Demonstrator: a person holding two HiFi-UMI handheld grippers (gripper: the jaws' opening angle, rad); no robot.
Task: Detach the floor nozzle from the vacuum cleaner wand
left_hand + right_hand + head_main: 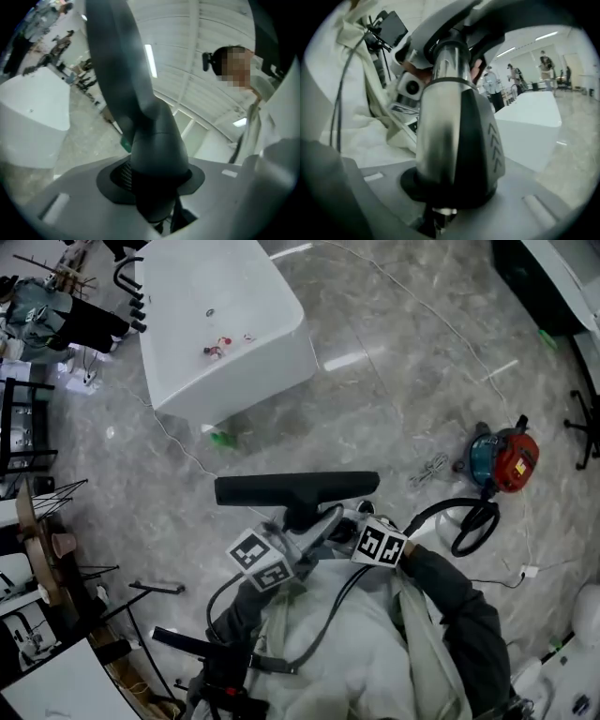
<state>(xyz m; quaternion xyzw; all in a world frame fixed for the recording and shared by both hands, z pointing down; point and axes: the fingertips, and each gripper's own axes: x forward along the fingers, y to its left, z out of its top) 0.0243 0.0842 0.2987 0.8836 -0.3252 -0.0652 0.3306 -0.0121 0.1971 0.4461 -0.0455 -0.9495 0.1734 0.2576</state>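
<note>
Two claws are raised close in front of the person's chest, side by side and near each other. The left claw (154, 197) is clamped on the dark neck of the nozzle (295, 488). The neck rises from between its jaws, and the nozzle's long black bar lies crosswise just beyond both claws' tips, clear of the floor. The right claw (450, 192) grips the wand (440, 140) at its end collar, which fills the gap between its jaws. The collar is silver on one side and black with chevron marks on the other. Whether nozzle and wand are joined or apart cannot be told. Well beyond the left claw stands a white table (225, 324). Out past the right claw a red and blue canister (506, 457) sits on the floor, with a black hose (469, 517) looping between it and that claw.
</note>
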